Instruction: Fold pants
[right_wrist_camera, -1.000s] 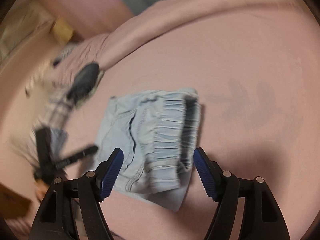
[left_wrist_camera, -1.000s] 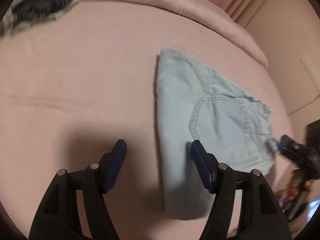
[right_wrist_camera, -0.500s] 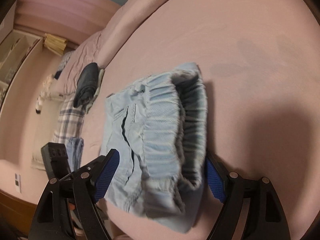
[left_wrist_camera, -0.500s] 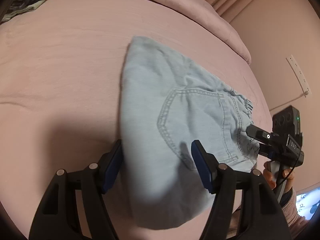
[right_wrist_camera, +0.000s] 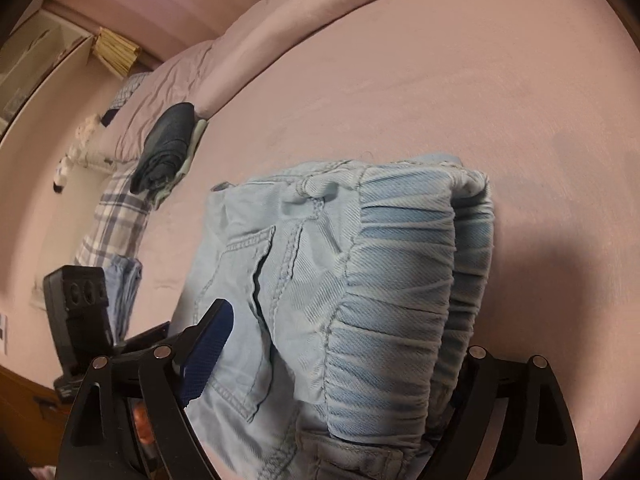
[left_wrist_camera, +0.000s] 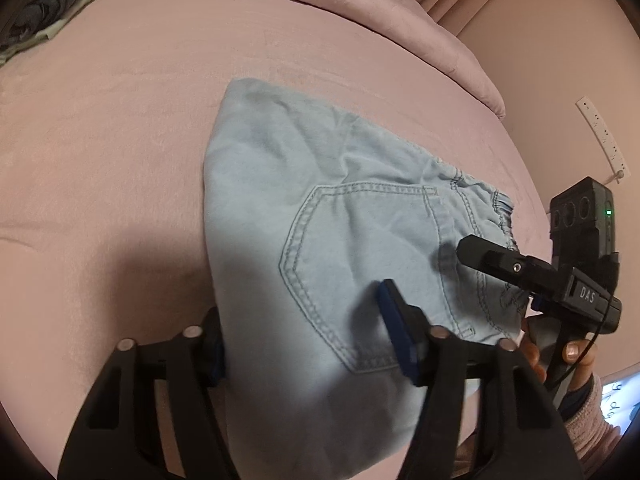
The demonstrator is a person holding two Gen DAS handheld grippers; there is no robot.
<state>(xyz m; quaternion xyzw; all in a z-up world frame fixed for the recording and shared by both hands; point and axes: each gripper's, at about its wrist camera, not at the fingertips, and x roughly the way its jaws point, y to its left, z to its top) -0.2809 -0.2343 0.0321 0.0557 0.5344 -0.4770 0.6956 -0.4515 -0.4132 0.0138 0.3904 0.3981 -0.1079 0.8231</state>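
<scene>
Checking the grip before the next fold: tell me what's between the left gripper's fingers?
The folded pants lie between the left gripper's fingers, in the left wrist view.

The pink bed (left_wrist_camera: 132, 128) lies bare and open across its middle and toward the left edge. The folded pants (left_wrist_camera: 320, 220) fill the near right part, flanked by both grippers. A dark clothes pile (right_wrist_camera: 166, 146) (at the far left corner) and the rolled duvet (left_wrist_camera: 320, 4) block the far edge.

Dim, warm pinkish light; soft dark shadows fall near the lens, and fisheye edges bend into black corners.
</scene>
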